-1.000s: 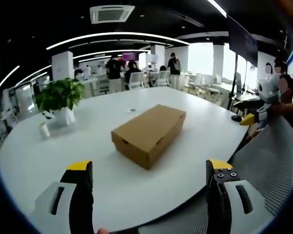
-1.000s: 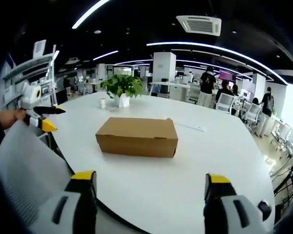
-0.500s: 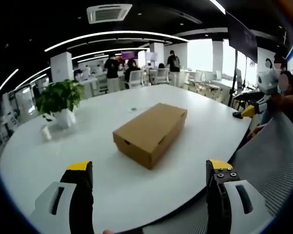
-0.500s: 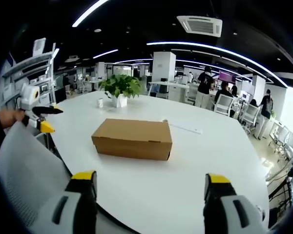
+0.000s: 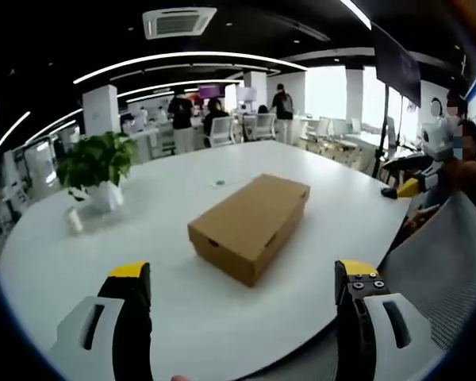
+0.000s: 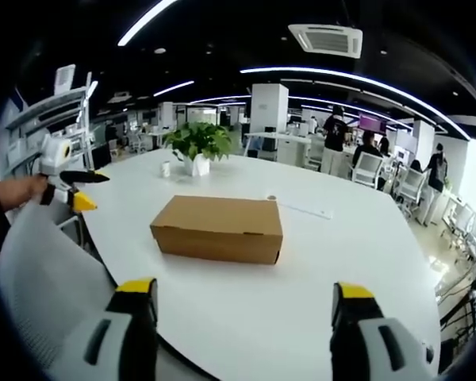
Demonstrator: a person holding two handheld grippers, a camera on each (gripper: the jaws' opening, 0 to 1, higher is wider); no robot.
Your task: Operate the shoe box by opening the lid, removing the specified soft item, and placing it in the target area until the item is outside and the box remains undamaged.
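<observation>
Approach stage; lid not yet touched. Left gripper (image 5: 242, 294) wide open, nothing held, short of the box (image 5: 251, 225) and well apart from it. Right gripper (image 6: 243, 309) likewise wide open and empty, also well back from the box (image 6: 217, 228).

Box closed, lying flat near the middle of the white table (image 5: 174, 317). Plain brown cardboard, rectangular, edges crisp, no dents or tears visible. Small notches along the lid's lower edge on the sides. Contents hidden; soft item not visible, nature unknown.

Left of the box in the left gripper view: potted plant (image 5: 97, 167) with a small white cup (image 5: 74, 219) beside it, both well apart from the box. Beyond the box in the right gripper view: same plant (image 6: 197, 144).

Next move, by judgement: bring both grippers in to the box, steady the base with one, catch the lid's front edge with the other and lift gently, avoiding creasing the cardboard. Hinge side not certain from here.
</observation>
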